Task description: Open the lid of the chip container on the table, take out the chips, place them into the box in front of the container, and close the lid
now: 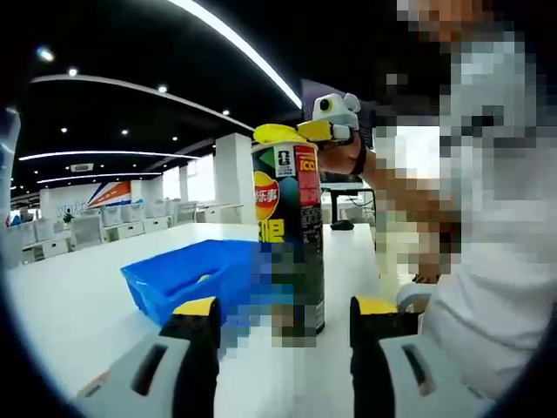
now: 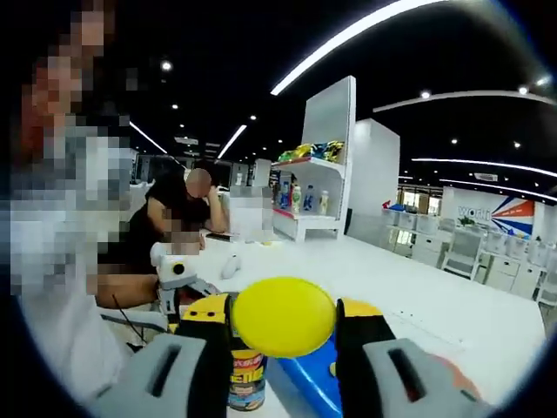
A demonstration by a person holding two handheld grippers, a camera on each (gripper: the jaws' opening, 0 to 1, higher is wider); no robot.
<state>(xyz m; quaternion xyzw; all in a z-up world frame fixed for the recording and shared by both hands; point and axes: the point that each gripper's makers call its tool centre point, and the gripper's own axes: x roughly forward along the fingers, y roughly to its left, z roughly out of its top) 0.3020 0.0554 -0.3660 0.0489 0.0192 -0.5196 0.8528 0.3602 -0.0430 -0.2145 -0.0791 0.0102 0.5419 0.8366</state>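
Centrally in the left gripper view, a tall chip container [image 1: 291,235] stands upright on the white surface [image 1: 78,313], a blue box [image 1: 187,283] just left of it. The left hand-held gripper [image 1: 283,318] is spread, jaws either side of the container's base. At lower centre of the right gripper view, the right hand-held gripper [image 2: 283,318] pinches the yellow lid [image 2: 283,315] atop the container.

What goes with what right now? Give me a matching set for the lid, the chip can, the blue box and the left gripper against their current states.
1 yellow round lid
2 tall printed chip can
3 blue plastic box
4 left gripper

A jaws open
B upright on the white table
C clamped by the right gripper
D beside the can

Pairs: 1-C, 2-B, 3-D, 4-A
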